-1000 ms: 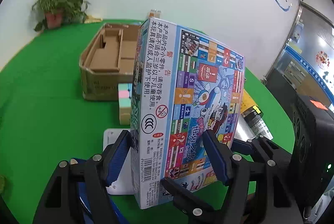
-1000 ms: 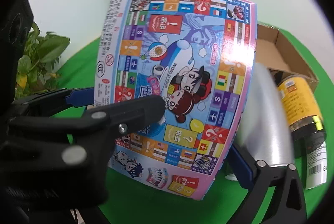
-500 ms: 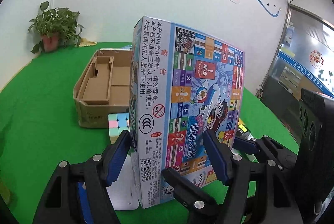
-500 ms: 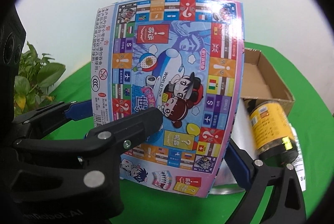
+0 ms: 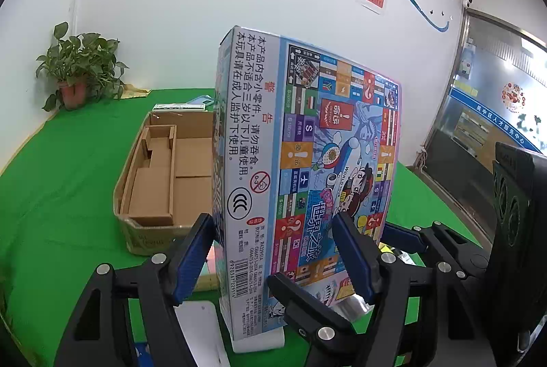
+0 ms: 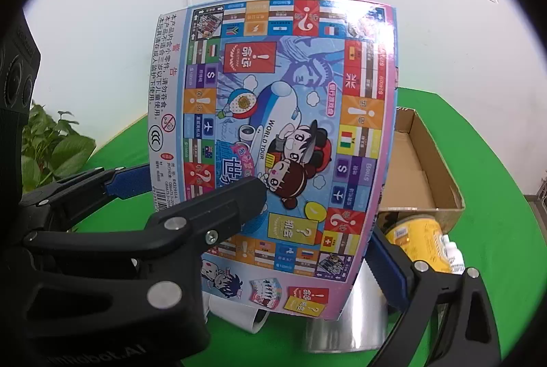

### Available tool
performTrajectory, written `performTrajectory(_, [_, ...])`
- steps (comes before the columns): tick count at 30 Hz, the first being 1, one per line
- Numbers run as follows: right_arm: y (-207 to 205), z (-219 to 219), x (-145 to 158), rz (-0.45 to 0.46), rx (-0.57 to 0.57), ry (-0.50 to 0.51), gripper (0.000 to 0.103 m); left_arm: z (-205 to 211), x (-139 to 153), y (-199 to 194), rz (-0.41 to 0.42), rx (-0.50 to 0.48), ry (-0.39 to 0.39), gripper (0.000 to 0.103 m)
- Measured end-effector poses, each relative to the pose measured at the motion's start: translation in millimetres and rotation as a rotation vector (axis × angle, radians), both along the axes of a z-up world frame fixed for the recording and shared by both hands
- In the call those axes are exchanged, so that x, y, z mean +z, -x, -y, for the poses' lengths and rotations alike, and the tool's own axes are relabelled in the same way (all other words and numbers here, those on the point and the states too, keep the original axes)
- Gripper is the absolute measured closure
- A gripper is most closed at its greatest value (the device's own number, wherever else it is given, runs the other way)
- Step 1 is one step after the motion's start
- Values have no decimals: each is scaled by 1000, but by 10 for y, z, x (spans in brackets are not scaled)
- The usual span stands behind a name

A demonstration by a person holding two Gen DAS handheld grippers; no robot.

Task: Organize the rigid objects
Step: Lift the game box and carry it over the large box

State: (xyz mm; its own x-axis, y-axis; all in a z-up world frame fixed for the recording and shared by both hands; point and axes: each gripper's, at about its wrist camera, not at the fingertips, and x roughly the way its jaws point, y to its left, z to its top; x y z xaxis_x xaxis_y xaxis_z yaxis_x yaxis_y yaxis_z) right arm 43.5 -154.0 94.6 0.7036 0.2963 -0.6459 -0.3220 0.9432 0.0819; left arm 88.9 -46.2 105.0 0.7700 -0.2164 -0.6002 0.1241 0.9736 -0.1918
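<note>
A colourful board game box (image 5: 307, 182) (image 6: 273, 127) stands upright in the air above the green table (image 5: 61, 196). My left gripper (image 5: 273, 230) is shut on its lower part, with one blue pad on the hidden face and the other on the printed front. My right gripper (image 6: 316, 209) is also shut on the box: its black finger (image 6: 222, 213) lies on the front, and the blue pad (image 6: 389, 261) reaches behind the right edge. The right gripper's finger (image 5: 301, 302) shows in the left wrist view too.
An open cardboard box (image 5: 164, 182) (image 6: 424, 162) lies behind. Below the held box are a silver cylinder (image 6: 348, 315), a yellow jar (image 6: 420, 240), a white roll (image 5: 259, 338) and a pastel cube (image 5: 208, 268). A potted plant (image 5: 78, 76) stands at the far left edge.
Both grippers have risen with the board game box held between them. The cardboard box, the jar and the cube now sit lower in view. Neither grip has changed.
</note>
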Motion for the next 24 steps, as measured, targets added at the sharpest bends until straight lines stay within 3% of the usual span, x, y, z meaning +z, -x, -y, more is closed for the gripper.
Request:
performTrajectory(11, [-505,-184,17,-35,-6,15,7,-192,96,-728,-48,-12,4,34])
performTrajectory(24, [-1332,-307,-187,-183,4,24,7,-398,-51,-1538,-169,-22,35,34])
